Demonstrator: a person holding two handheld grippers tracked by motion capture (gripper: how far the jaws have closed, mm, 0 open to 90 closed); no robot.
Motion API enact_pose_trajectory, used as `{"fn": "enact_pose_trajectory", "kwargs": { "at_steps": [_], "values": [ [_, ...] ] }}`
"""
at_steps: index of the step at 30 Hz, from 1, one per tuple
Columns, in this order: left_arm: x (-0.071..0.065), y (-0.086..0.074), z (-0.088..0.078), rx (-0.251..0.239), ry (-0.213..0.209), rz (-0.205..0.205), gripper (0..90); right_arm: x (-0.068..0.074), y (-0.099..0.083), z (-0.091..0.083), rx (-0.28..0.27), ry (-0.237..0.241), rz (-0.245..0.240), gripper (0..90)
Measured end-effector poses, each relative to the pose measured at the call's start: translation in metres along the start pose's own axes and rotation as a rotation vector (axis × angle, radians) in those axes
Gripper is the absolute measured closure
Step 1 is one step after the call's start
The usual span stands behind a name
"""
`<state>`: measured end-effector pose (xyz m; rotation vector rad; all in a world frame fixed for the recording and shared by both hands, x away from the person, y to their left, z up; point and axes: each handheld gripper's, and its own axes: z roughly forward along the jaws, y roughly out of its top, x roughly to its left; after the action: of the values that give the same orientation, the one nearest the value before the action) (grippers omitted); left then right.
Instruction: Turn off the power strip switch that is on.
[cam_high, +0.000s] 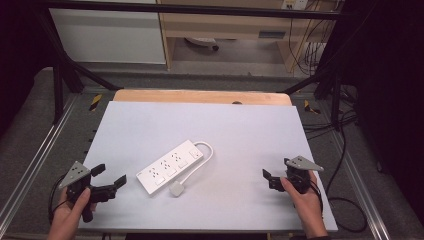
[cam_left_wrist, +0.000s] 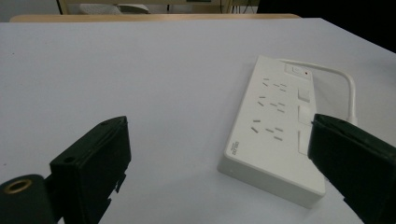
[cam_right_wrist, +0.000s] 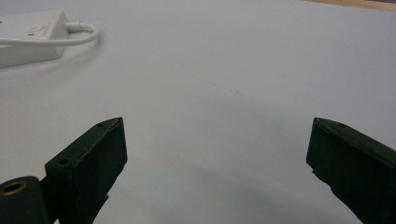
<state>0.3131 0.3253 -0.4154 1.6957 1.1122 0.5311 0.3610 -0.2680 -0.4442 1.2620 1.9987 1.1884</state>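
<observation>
A white power strip (cam_high: 170, 167) lies at a slant in the middle of the white table top (cam_high: 225, 130). Its white cord (cam_high: 206, 155) loops round its far end to a plug (cam_high: 176, 189) by its near side. My left gripper (cam_high: 110, 175) is held open at the near left, a short way left of the strip, with nothing between its jaws. In the left gripper view the open gripper (cam_left_wrist: 219, 122) faces the strip (cam_left_wrist: 275, 121), which lies ahead to the right. My right gripper (cam_high: 277, 168) is open at the near right, apart from the strip. The right gripper view has its gripper (cam_right_wrist: 218, 122) open over bare table, with the strip's end (cam_right_wrist: 30, 35) far left.
A wooden strip (cam_high: 200, 96) runs along the table's far edge. A black frame (cam_high: 60, 75) stands around the table, and cables (cam_high: 345, 200) lie on the floor at the right. A cabinet (cam_high: 225, 25) stands beyond the table.
</observation>
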Motion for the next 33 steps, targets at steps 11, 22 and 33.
{"fn": "enact_pose_trajectory", "kwargs": {
  "at_steps": [11, 22, 33],
  "values": [
    [0.003, 0.0, -0.001, -0.01, -0.021, -0.04, 6.3, -0.002, 0.002, -0.005, -0.018, -0.009, -0.011, 6.0],
    [0.001, 0.0, 0.0, -0.002, -0.02, -0.019, 6.3, -0.002, 0.005, -0.006, -0.026, -0.002, 0.007, 5.9],
    [0.001, 0.0, 0.001, 0.006, -0.023, -0.017, 6.3, -0.001, 0.01, -0.009, -0.06, 0.004, 0.024, 4.1]
  ]
}}
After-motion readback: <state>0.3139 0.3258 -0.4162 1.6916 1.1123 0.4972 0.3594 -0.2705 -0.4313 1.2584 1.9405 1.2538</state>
